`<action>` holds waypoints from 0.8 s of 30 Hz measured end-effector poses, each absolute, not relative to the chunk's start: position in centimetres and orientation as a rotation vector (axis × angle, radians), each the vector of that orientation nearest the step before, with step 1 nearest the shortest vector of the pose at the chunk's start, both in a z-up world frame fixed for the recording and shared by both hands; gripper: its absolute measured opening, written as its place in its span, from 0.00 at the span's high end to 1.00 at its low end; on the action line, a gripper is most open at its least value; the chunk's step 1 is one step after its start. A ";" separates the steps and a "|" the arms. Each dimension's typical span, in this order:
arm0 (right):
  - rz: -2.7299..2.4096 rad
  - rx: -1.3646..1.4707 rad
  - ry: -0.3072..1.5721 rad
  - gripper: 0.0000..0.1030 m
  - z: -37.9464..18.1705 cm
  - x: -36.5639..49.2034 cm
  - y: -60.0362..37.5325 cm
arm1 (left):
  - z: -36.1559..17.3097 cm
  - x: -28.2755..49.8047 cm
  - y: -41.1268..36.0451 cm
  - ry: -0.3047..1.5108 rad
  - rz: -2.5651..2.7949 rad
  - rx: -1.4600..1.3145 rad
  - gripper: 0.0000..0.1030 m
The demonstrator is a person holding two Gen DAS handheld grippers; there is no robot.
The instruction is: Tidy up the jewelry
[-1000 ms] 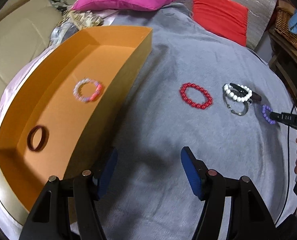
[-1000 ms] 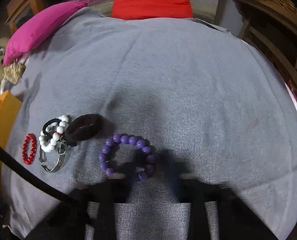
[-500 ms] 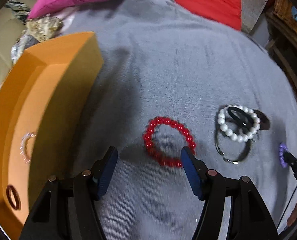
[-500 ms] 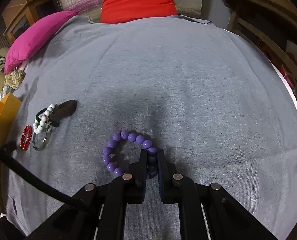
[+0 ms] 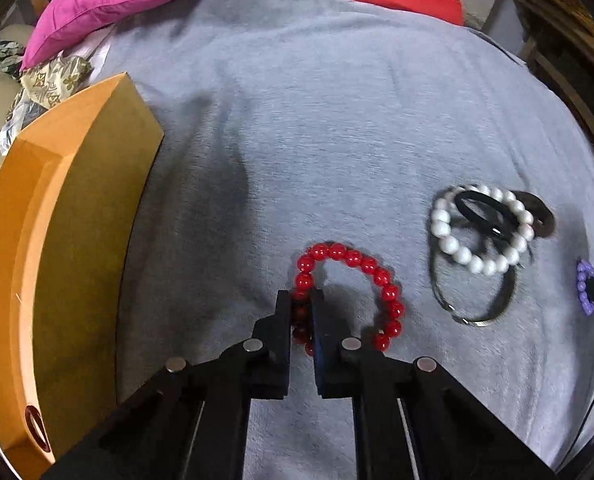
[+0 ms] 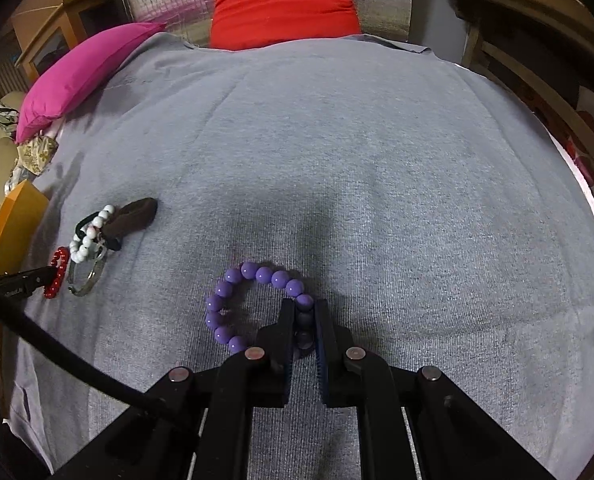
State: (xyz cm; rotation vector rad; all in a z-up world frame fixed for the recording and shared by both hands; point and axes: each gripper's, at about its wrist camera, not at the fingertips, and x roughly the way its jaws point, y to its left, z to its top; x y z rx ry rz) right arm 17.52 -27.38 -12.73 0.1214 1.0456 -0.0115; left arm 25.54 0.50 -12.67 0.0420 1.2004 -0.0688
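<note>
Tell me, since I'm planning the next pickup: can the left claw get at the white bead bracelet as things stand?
Probably not right away: the left claw has just closed on the red bracelet. The white bracelet lies uncovered nearby, tangled with a black band and metal ring.

Red bead bracelet [image 5: 351, 276] and purple one [image 6: 253, 304] lie flat, apparently pinched.

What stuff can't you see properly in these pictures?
- Orange box, left wrist view: its own wall hides most of the inside; only a dark ring peeks out.
- Red bracelet: the left claw covers some beads.
- Purple bracelet, right wrist view: the right claw covers some beads.
- Brown band: partly under the white bracelet.
</note>
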 end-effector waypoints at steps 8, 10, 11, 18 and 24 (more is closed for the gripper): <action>-0.002 0.167 1.015 0.90 -11.7 15.1 -28.1 | -10.5 20.1 -0.3 1.127 -0.158 -0.032 0.91; 0.009 0.189 1.007 0.90 -11.2 14.0 -28.2 | -10.1 18.4 -0.3 1.111 -0.175 -0.050 0.91; 0.013 0.200 1.004 0.90 -11.0 13.6 -28.4 | -9.9 17.6 -0.3 1.104 -0.186 -0.063 0.91; 0.043 0.283 0.967 0.90 -9.6 9.9 -28.9 | -8.0 13.5 -0.8 1.051 -0.227 -0.069 0.91; 0.056 0.278 0.942 0.90 -8.3 8.2 -28.1 | -6.9 12.2 -1.6 1.016 -0.229 -0.050 0.91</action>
